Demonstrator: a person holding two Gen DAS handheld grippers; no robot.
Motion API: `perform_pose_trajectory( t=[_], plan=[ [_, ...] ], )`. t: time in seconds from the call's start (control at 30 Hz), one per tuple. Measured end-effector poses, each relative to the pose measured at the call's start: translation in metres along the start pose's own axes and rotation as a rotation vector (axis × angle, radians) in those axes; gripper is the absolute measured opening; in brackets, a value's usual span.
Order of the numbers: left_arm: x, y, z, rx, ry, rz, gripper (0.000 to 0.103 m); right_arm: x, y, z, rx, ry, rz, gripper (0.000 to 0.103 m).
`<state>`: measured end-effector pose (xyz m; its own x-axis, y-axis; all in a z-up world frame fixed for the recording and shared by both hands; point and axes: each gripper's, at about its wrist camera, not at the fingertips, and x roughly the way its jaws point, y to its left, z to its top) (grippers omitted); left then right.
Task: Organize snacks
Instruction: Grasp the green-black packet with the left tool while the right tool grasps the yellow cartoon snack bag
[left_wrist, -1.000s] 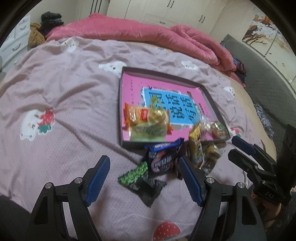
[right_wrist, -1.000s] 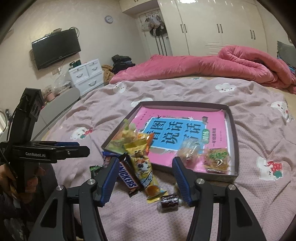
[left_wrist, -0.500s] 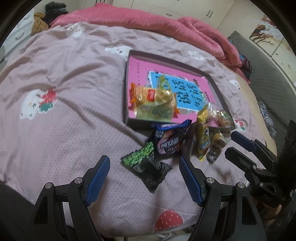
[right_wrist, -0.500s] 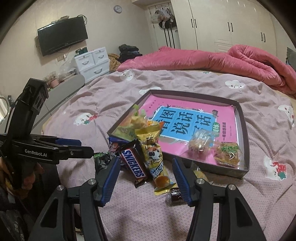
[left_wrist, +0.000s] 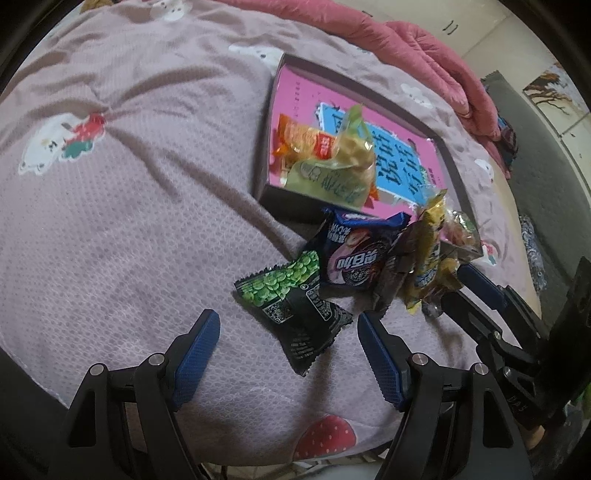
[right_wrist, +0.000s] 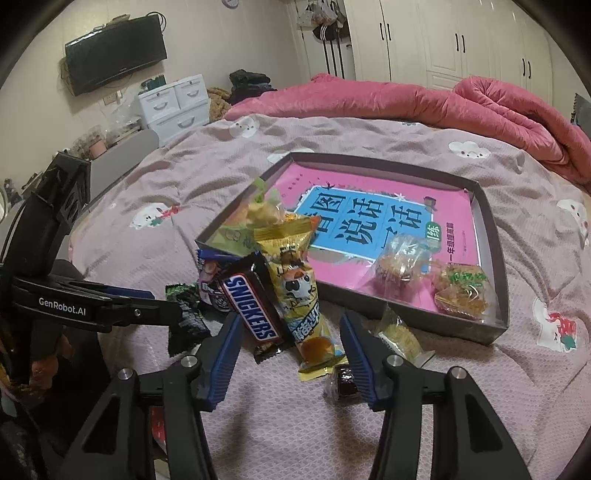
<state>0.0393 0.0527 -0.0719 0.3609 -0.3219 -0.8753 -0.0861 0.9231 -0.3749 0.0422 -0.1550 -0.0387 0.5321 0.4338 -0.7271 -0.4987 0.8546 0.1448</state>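
Observation:
A dark shallow box (right_wrist: 495, 254) with a pink and blue book inside lies on the bed. Snack packets are piled at its near edge: a green pea packet (left_wrist: 291, 299), a dark blue cookie packet (left_wrist: 354, 254), a Snickers bar (right_wrist: 251, 306), a yellow packet (right_wrist: 295, 291). My left gripper (left_wrist: 286, 354) is open, low over the pea packet. My right gripper (right_wrist: 290, 347) is open, its fingers either side of the Snickers bar and the yellow packet. Green and orange packets (left_wrist: 325, 162) and clear-wrapped treats (right_wrist: 458, 291) lie inside the box.
The purple bedsheet (left_wrist: 129, 206) spreads to the left. A pink quilt (right_wrist: 406, 99) is bunched at the back. Two small wrapped sweets (right_wrist: 399, 332) lie near my right finger. A drawer unit (right_wrist: 173, 107) and a TV stand beyond the bed.
Both grippers have moved forward and down toward the snack pile. The left one now looks more steeply down on the pea packet. Both stayed open.

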Motion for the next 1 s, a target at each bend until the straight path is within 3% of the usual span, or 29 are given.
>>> perform_pose_trajectory(
  t=[0.5, 0.7, 1.0],
  plan=[
    [0.013, -0.003, 0.004, -0.013, -0.008, 0.007, 0.078, 0.037, 0.005, -0.002, -0.067, 0.057, -0.036, 0.043],
    [0.019, -0.008, 0.006, -0.010, -0.012, 0.025, 0.077, 0.043, 0.001, 0.000, -0.062, 0.058, -0.045, 0.029],
    [0.027, -0.013, 0.009, 0.002, -0.026, 0.090, 0.051, 0.045, -0.004, 0.002, -0.047, 0.055, -0.031, 0.023]
  ],
)
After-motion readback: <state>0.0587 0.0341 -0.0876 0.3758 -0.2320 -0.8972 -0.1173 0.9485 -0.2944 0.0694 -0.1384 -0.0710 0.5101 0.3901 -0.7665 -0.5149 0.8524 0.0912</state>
